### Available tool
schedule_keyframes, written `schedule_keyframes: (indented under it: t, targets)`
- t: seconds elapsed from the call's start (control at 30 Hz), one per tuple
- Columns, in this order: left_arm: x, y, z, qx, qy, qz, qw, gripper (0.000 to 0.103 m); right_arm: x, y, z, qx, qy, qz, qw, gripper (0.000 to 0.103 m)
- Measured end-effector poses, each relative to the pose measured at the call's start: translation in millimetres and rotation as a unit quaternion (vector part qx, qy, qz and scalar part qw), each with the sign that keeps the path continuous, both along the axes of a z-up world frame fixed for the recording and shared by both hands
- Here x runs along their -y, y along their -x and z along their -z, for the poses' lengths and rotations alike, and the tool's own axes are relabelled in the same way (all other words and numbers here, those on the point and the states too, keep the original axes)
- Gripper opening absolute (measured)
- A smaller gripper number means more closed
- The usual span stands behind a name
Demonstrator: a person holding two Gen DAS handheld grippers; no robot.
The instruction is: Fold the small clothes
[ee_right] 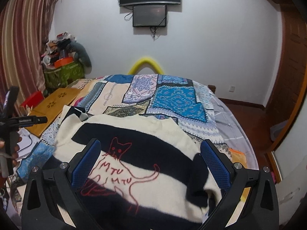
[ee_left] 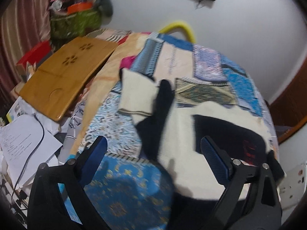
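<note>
A cream and black striped sweater [ee_right: 124, 120] with a red cat outline [ee_right: 119, 164] lies spread on the patchwork quilt [ee_right: 176, 99] of a bed. My right gripper [ee_right: 151, 142] hovers open just above the sweater's body, with nothing between its fingers. In the left wrist view the sweater [ee_left: 182, 128] fills the lower right, and one sleeve [ee_left: 136, 94] reaches toward the far left, blurred. My left gripper [ee_left: 153, 140] is open over the sweater's left edge and holds nothing. A hand [ee_right: 15, 149] grips the left gripper's handle at the left border of the right wrist view.
A wooden lap tray [ee_left: 65, 72] lies beside the bed's left side, with loose papers [ee_left: 25, 143] and a cable below it. A green basket [ee_right: 63, 74] piled with clutter stands by the curtain. A yellow foam tube [ee_right: 145, 63] arches behind the bed. Wooden floor [ee_right: 247, 111] lies to the right.
</note>
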State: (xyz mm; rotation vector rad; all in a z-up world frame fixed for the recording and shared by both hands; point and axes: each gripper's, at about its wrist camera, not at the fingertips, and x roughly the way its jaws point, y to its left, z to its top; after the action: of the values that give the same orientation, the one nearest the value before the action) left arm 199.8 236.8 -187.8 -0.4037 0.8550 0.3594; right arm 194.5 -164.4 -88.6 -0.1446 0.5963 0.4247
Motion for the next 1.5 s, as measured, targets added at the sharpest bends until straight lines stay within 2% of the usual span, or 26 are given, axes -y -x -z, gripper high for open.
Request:
schedule_keyframes:
  t: [0.17, 0.33, 0.43, 0.57, 0.7, 0.8, 0.87, 0.97, 1.03, 1.13, 1.3, 1.5]
  targets:
    - [-28, -21, 25, -0.039, 0.012, -0.026, 0.9988, 0.084, -12, -21, 7, -0.018, 0.010, -0.028, 0.999, 0.103]
    - [-55, -47, 46, -0.065, 0.017, -0.047, 0.9966, 0.081, -15, -42, 21, -0.055, 0.007, -0.037, 0.998, 0.102]
    - [-66, -59, 63, -0.082, 0.036, -0.052, 0.9946, 0.080, -12, -51, 28, -0.071, 0.005, -0.033, 0.997, 0.102]
    - [-71, -75, 87, -0.106, 0.065, -0.052, 0.9909, 0.066, -9, -59, 38, -0.090, 0.003, -0.027, 0.996, 0.102]
    - [-75, -85, 105, -0.111, 0.091, -0.062, 0.9877, 0.066, -8, -67, 47, -0.109, 0.001, -0.026, 0.994, 0.102]
    - [-73, -91, 106, -0.102, 0.096, -0.061, 0.9883, 0.058, -8, -70, 50, -0.115, 0.002, -0.025, 0.993, 0.102]
    - [-69, -97, 107, -0.104, 0.098, -0.051, 0.9884, 0.036, -8, -71, 52, -0.118, 0.000, -0.025, 0.993, 0.102]
    - [-63, -106, 109, -0.116, 0.092, -0.039, 0.9882, 0.019, -7, -73, 55, -0.124, 0.000, -0.025, 0.992, 0.102]
    - [-60, -108, 104, -0.120, 0.074, -0.029, 0.9896, 0.007, -6, -73, 55, -0.127, 0.000, -0.026, 0.992, 0.102]
    - [-52, -106, 87, -0.104, 0.047, -0.013, 0.9934, 0.006, -5, -73, 54, -0.131, 0.001, -0.031, 0.991, 0.102]
    - [-32, -99, 34, -0.059, 0.007, 0.017, 0.9981, 0.000, -6, -71, 45, -0.119, 0.008, -0.041, 0.992, 0.102]
    - [14, -86, -39, 0.005, -0.025, 0.083, 0.9962, 0.000, -9, -65, 31, -0.104, -0.002, -0.051, 0.993, 0.103]
